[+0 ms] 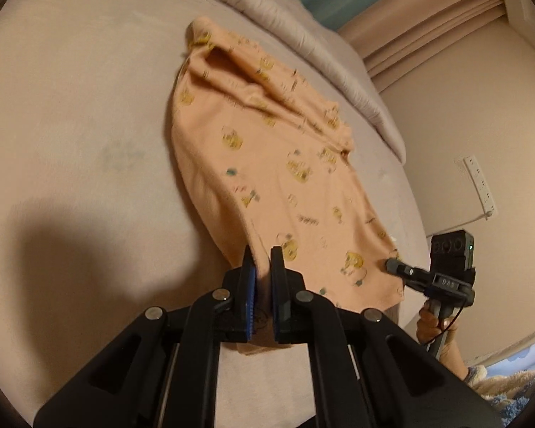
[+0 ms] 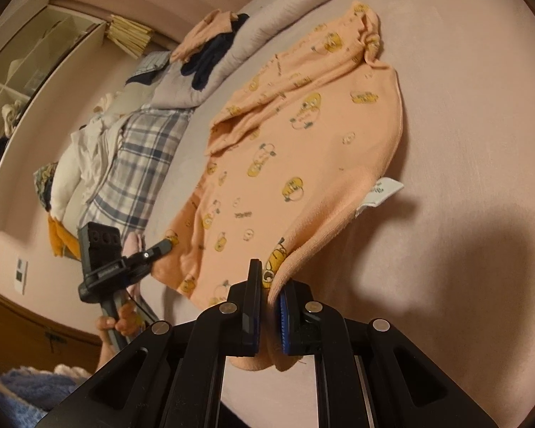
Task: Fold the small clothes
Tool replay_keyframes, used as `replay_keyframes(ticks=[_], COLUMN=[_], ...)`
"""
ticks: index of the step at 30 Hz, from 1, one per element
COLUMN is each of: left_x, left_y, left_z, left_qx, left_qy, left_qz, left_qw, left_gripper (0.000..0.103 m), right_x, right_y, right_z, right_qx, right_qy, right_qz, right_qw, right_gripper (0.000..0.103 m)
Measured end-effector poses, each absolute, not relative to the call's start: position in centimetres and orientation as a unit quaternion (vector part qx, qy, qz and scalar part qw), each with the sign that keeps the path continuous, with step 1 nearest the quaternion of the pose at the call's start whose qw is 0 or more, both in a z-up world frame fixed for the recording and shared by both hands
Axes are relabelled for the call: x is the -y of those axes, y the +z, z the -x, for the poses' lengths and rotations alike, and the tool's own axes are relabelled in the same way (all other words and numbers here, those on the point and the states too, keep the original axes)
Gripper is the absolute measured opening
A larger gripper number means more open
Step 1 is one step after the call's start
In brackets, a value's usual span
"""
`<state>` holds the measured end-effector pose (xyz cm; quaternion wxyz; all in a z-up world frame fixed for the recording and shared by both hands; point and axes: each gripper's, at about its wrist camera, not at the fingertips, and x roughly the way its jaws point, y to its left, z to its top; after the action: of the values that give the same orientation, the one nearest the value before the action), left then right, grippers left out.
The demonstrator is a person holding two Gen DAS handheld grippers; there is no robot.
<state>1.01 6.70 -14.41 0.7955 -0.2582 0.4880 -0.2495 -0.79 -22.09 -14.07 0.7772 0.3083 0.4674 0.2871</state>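
Observation:
A peach garment [image 1: 267, 164] printed with small yellow figures lies spread on the pinkish bed sheet [image 1: 71, 107]; its far end is bunched. My left gripper [image 1: 262, 262] is shut on the near hem at one corner, with cloth pinched between the blue pads. My right gripper [image 1: 391, 265] bites the hem's other corner at the right. In the right wrist view the garment [image 2: 296, 142] slopes up from the sheet into my right gripper [image 2: 271, 285], shut on the lifted edge. A white label [image 2: 381, 192] sticks out beside it. My left gripper [image 2: 167, 246] grips the far corner, held by a hand.
A rolled grey duvet [image 1: 274, 25] runs along the far side of the bed. A pile of other clothes, with a plaid cloth [image 2: 142, 164] and a dark piece [image 2: 210, 60], lies at the left. Shelves [image 2: 35, 53] and a wall power strip [image 1: 479, 185] stand beyond the bed.

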Motion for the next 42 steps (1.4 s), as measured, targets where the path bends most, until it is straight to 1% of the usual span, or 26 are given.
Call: replay_keyframes(ticks=[3, 4, 5, 6, 7, 8, 9, 11, 13, 15, 17, 20, 22, 23, 24, 26, 27, 28, 30, 33, 37, 42], left_x=[-6.8, -7.0, -7.3, -7.5, -7.6, -7.8, -8.2, -8.9, -9.3, -9.3, -9.3, -8.8, -8.4, -8.2, -8.1, -8.4, -8.4, -8.6, -8.9, -8.9, -8.7, -8.6], left_y=[-15.2, -15.4, -15.7, -16.0, -16.0, -16.1, -16.3, -16.5, -16.8, -17.1, -17.1, -16.9, -16.9, -17.0, -17.4, -18.0, -18.1, -18.1, -18.1, -17.4, -16.1, -13.9], left_z=[-0.8, -0.8, -0.8, -0.7, -0.8, -0.7, -0.5, -0.2, 0.0, 0.0, 0.2, 0.1, 0.1, 0.1, 0.2, 0.5, 0.5, 0.5, 0.6, 0.7, 0.4, 0.0], left_qx=[-0.505, -0.51, -0.515, -0.52, -0.522, -0.526, -0.528, -0.527, -0.529, -0.534, -0.533, -0.535, -0.538, -0.544, -0.551, -0.554, -0.553, -0.552, -0.547, -0.529, -0.499, -0.458], left_qy=[-0.245, -0.241, -0.236, -0.232, -0.228, -0.219, -0.212, -0.218, -0.23, -0.258, -0.266, -0.26, -0.261, -0.263, -0.262, -0.26, -0.259, -0.255, -0.251, -0.258, -0.281, -0.31], left_qz=[0.259, 0.265, 0.271, 0.274, 0.273, 0.27, 0.269, 0.287, 0.3, 0.316, 0.321, 0.31, 0.298, 0.29, 0.287, 0.295, 0.301, 0.306, 0.314, 0.318, 0.343, 0.36], left_qw=[0.786, 0.782, 0.779, 0.776, 0.775, 0.776, 0.777, 0.77, 0.759, 0.741, 0.736, 0.742, 0.744, 0.742, 0.739, 0.733, 0.733, 0.733, 0.734, 0.743, 0.745, 0.752], left_gripper=[0.005, 0.006, 0.009, 0.009, 0.01, 0.019, 0.028, 0.03, 0.036, 0.053, 0.055, 0.052, 0.038, 0.025, 0.017, 0.014, 0.011, 0.012, 0.01, 0.009, 0.009, 0.008], right_x=[22.5, 22.7, 22.9, 23.0, 23.2, 23.5, 23.7, 24.2, 24.3, 24.1, 23.8, 23.5, 23.1, 23.0, 22.8, 22.5, 22.4, 22.3, 22.5, 22.7, 22.7, 22.8], right_y=[-15.0, -15.3, -15.6, -15.8, -16.1, -16.3, -16.4, -16.4, -16.5, -16.6, -16.6, -16.7, -16.7, -16.6, -16.5, -16.4, -16.4, -16.4, -16.4, -16.3, -14.9, -13.1], right_z=[0.5, 0.4, 0.4, 0.4, 0.4, 0.4, 0.4, 0.6, 0.5, 0.5, 0.6, 0.5, 0.4, 0.4, 0.5, 0.6, 0.6, 0.7, 0.8, 1.1, 1.4, 0.7], right_qx=[-0.486, -0.491, -0.497, -0.502, -0.508, -0.511, -0.51, -0.509, -0.513, -0.524, -0.53, -0.53, -0.529, -0.529, -0.528, -0.528, -0.529, -0.531, -0.533, -0.521, -0.47, -0.435], right_qy=[0.276, 0.273, 0.269, 0.261, 0.253, 0.249, 0.252, 0.251, 0.254, 0.266, 0.27, 0.269, 0.27, 0.271, 0.271, 0.273, 0.271, 0.267, 0.262, 0.27, 0.319, 0.344], right_qz=[-0.318, -0.323, -0.326, -0.325, -0.326, -0.333, -0.342, -0.346, -0.344, -0.34, -0.331, -0.33, -0.322, -0.314, -0.305, -0.295, -0.289, -0.283, -0.281, -0.292, -0.329, -0.345], right_qw=[0.766, 0.761, 0.758, 0.758, 0.756, 0.752, 0.748, 0.747, 0.744, 0.734, 0.732, 0.733, 0.737, 0.741, 0.744, 0.748, 0.751, 0.753, 0.754, 0.755, 0.754, 0.757], right_gripper=[0.011, 0.011, 0.013, 0.022, 0.029, 0.041, 0.042, 0.042, 0.042, 0.042, 0.043, 0.043, 0.043, 0.043, 0.042, 0.041, 0.035, 0.031, 0.019, 0.013, 0.013, 0.013])
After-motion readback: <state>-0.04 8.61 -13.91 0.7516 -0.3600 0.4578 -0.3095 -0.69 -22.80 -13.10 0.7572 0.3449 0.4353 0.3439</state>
